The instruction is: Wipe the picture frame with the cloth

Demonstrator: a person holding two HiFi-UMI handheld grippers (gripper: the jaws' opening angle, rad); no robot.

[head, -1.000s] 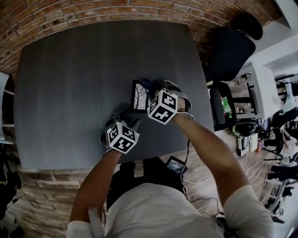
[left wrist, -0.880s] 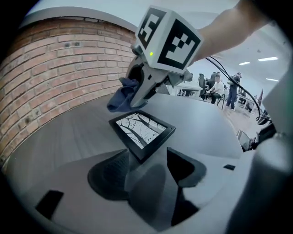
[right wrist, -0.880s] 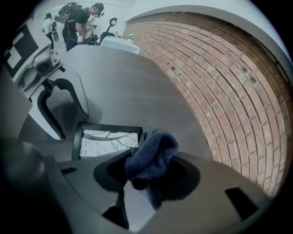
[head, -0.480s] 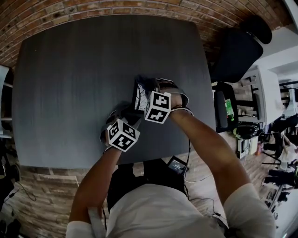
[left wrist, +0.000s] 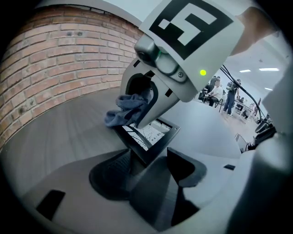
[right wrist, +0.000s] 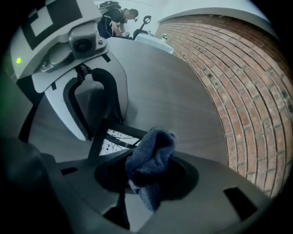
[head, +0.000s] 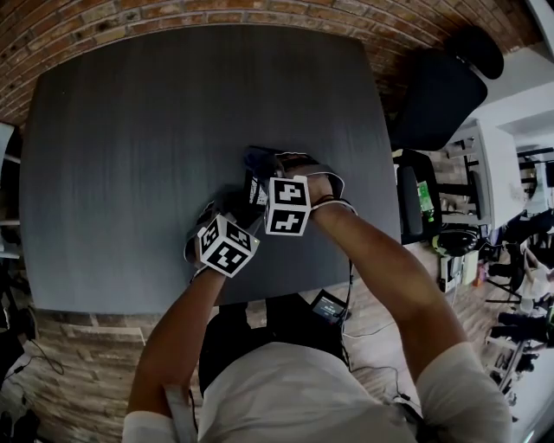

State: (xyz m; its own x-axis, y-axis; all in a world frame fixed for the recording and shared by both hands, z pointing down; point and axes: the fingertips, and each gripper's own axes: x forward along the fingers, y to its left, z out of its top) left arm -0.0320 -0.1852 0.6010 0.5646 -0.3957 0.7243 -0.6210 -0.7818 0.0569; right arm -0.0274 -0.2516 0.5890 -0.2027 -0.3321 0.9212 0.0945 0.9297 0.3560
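A small black picture frame (left wrist: 147, 134) with a white print stands tilted above the dark table (head: 130, 130). My left gripper (left wrist: 147, 161) is shut on its lower corner. A blue-grey cloth (right wrist: 152, 157) is bunched between the jaws of my right gripper (right wrist: 149, 176), which is shut on it. The cloth (left wrist: 130, 106) rests against the frame's far upper edge. In the head view the frame (head: 254, 189) is mostly hidden behind the right gripper (head: 270, 173); the left gripper (head: 240, 209) is just below and left of it. The cloth (head: 259, 159) shows above the frame.
A brick wall (head: 173, 13) runs along the table's far edge. A black office chair (head: 437, 91) stands off the table's right side, with desks and clutter beyond it. The table's near edge lies close to the person's body.
My right gripper has slid left with the cloth over the frame, so more of the frame is covered in the head view. The left gripper has held about still.
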